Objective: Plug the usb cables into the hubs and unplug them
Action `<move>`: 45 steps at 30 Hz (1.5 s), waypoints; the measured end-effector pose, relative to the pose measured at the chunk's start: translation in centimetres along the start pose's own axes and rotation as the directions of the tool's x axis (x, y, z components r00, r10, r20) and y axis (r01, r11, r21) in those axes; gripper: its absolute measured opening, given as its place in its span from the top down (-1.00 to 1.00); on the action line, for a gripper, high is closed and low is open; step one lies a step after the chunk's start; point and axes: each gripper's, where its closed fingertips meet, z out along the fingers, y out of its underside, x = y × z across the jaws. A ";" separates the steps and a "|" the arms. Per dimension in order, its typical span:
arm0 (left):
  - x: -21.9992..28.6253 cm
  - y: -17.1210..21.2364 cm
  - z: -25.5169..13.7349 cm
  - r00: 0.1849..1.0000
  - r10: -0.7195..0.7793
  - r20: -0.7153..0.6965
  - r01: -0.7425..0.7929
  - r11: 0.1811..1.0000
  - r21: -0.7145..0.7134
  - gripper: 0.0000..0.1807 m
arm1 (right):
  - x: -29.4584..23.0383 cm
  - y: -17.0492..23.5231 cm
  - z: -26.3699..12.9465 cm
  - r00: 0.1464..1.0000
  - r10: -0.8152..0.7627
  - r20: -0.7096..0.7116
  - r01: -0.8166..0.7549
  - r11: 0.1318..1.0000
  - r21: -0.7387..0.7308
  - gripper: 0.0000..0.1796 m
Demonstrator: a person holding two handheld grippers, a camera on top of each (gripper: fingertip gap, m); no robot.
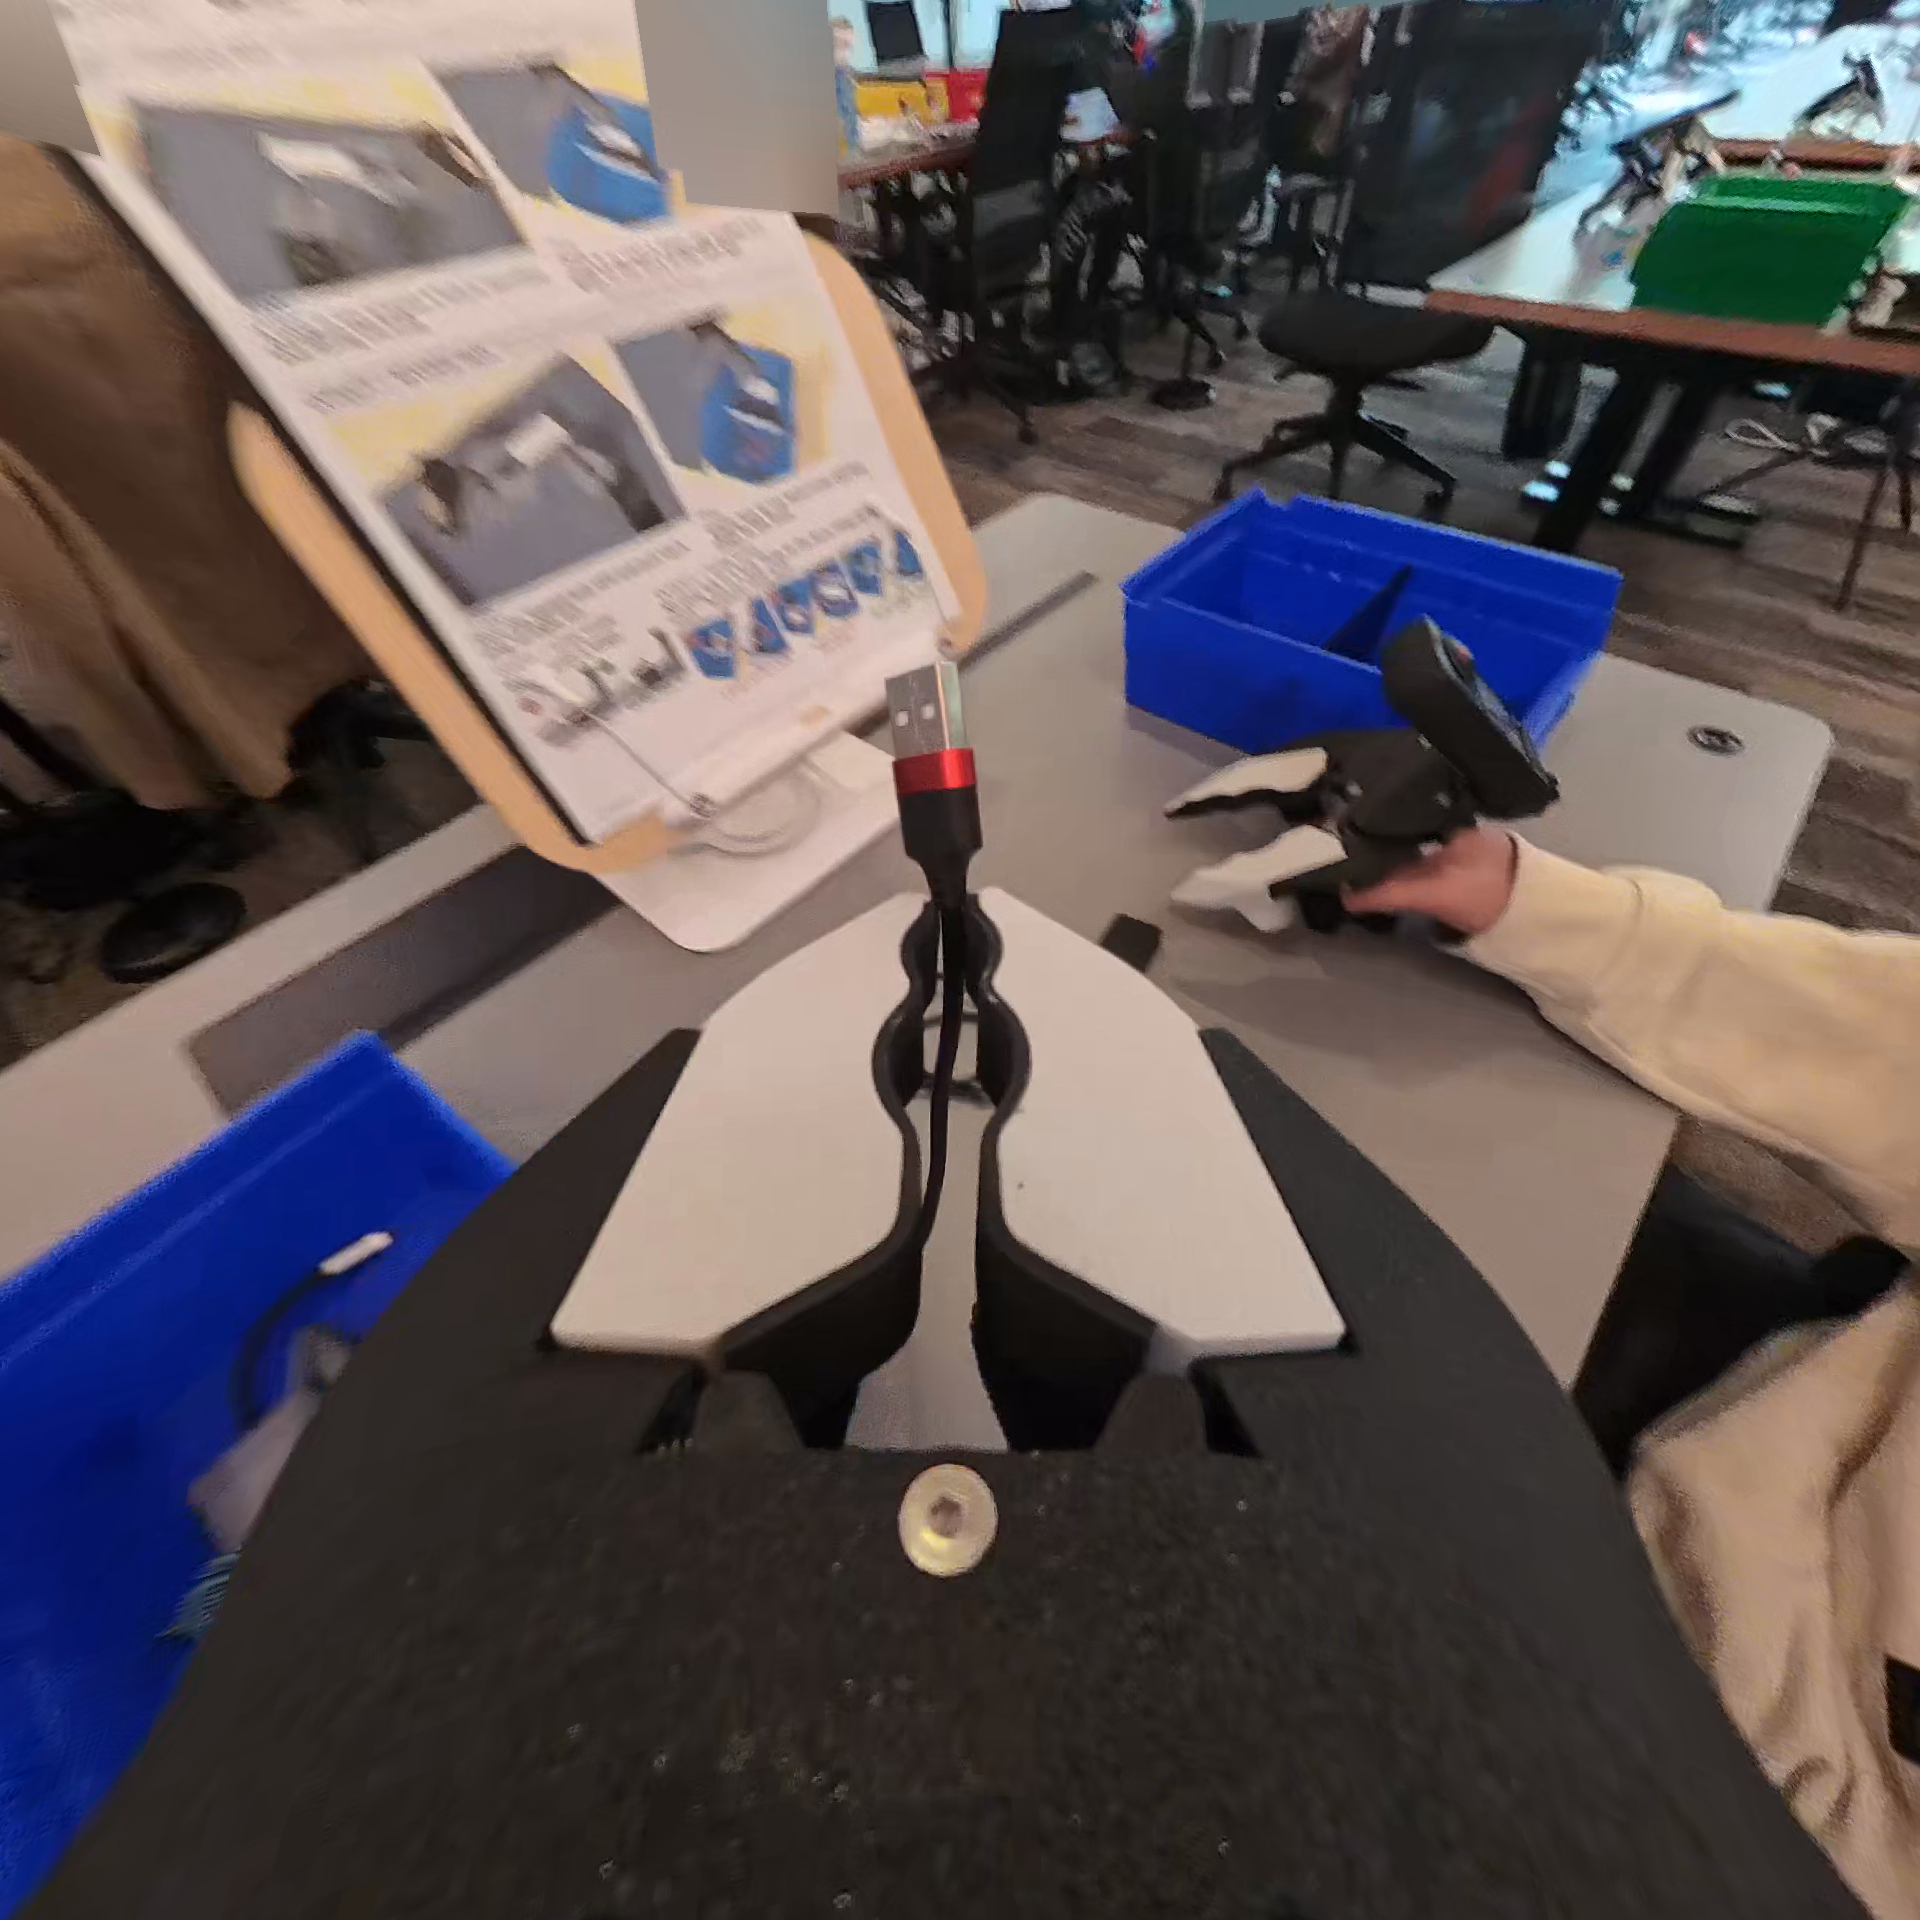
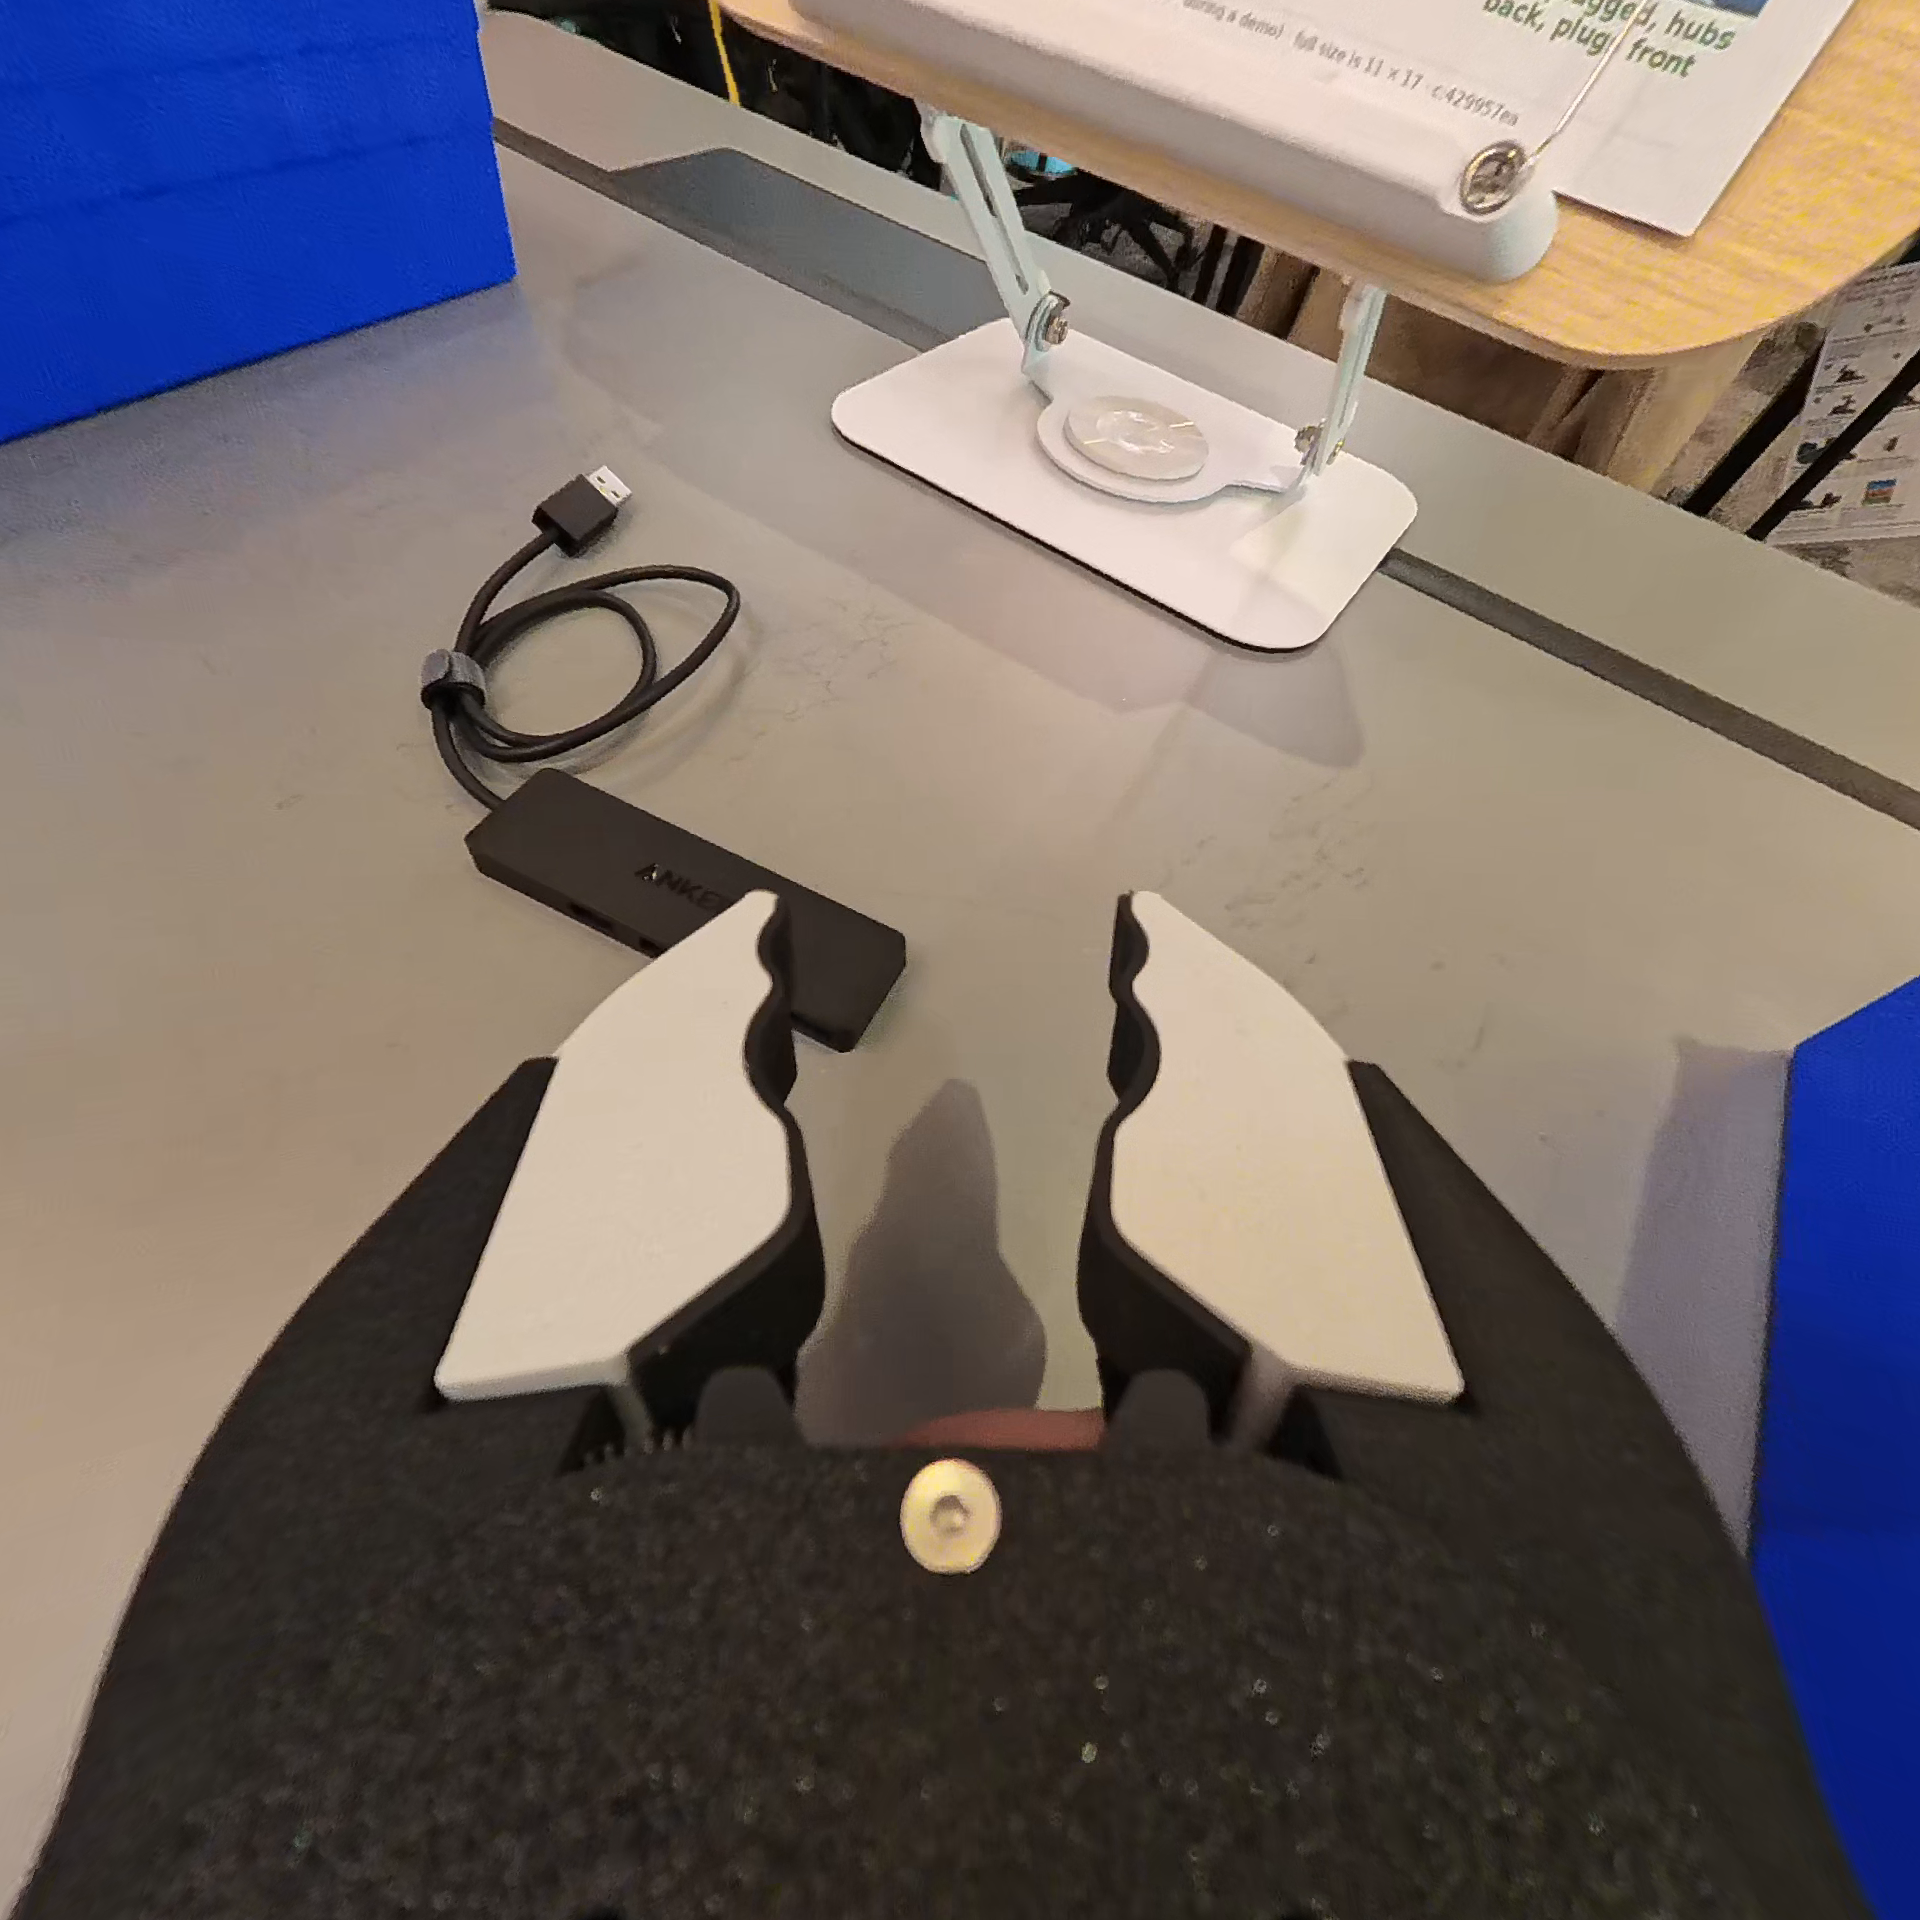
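Note:
My left gripper [image 1: 948, 914] is shut on a black USB cable [image 1: 935, 1091] just behind its plug. The red-collared USB plug [image 1: 928, 738] sticks out upright past the fingertips, above the table. My right gripper [image 2: 945, 914] is open and empty, low over the grey table [image 2: 1143, 790]. A black USB hub [image 2: 665, 894] lies flat just ahead of its left finger [image 2: 665, 1091], which hides the hub's near part. The hub's own coiled black lead [image 2: 582, 644] lies beyond it. The right gripper also shows in the left wrist view [image 1: 1184, 842], held by a hand.
A blue bin [image 1: 1361, 613] stands at the far right of the table, another blue bin [image 1: 156, 1403] at the near left holding small items. A white stand [image 2: 1122, 499] carries a wooden board with printed sheets [image 1: 582, 468]. Office chairs and desks lie beyond.

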 end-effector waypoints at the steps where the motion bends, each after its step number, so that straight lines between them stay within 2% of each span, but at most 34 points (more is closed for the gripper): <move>1: 1.4 1.3 0.9 1.000 0.000 -0.030 -0.001 1.000 -0.025 0.96 | 0.1 0.0 -0.1 1.000 0.007 0.000 -0.007 1.000 0.003 0.35; 3: 3.1 4.2 2.5 0.999 0.041 -0.017 -0.042 0.994 -0.100 0.96 | 0.2 -0.1 -0.1 1.000 0.016 0.001 -0.016 1.000 0.010 0.36; 6: 3.7 8.5 4.1 0.977 0.190 0.101 -0.160 0.956 -0.245 0.96 | 0.2 -0.1 -0.2 1.000 0.014 0.001 -0.014 1.000 0.010 0.36; 10: 7.9 12.3 5.6 0.973 0.233 -0.005 -0.223 0.927 -0.302 0.96 | 0.1 -0.1 -0.1 1.000 0.008 0.001 -0.008 1.000 0.008 0.36; 14: 11.8 16.2 7.1 0.967 0.208 -0.147 -0.248 0.903 -0.351 0.96 | 0.1 -0.1 -0.1 1.000 0.008 0.001 -0.008 1.000 0.005 0.36; 18: 13.4 20.5 8.5 0.962 0.192 -0.194 -0.261 0.860 -0.438 0.96 | 0.1 0.0 -0.1 1.000 0.009 0.001 -0.009 1.000 0.003 0.36; 21: 14.0 22.3 9.2 0.959 0.196 -0.204 -0.273 0.833 -0.481 0.96 | 0.1 0.0 0.0 1.000 0.006 0.001 -0.006 1.000 0.000 0.36; 31: 14.0 25.1 10.1 0.955 0.227 -0.189 -0.294 0.781 -0.551 0.95 | -0.2 0.2 0.1 1.000 -0.006 0.009 0.006 1.000 -0.009 0.36; 38: 14.0 25.5 10.5 0.962 0.209 -0.177 -0.273 0.792 -0.547 0.95 | -0.2 0.2 0.1 1.000 -0.009 0.010 0.009 1.000 -0.013 0.36; 41: 14.2 24.7 10.6 0.970 0.167 -0.179 -0.236 0.833 -0.500 0.95 | -0.3 0.2 0.1 1.000 -0.013 0.010 0.013 1.000 -0.014 0.36; 45: 14.5 22.5 10.2 0.976 -0.024 -0.218 -0.066 0.916 -0.396 0.96 | -0.4 0.3 0.2 1.000 -0.018 0.011 0.018 1.000 -0.016 0.36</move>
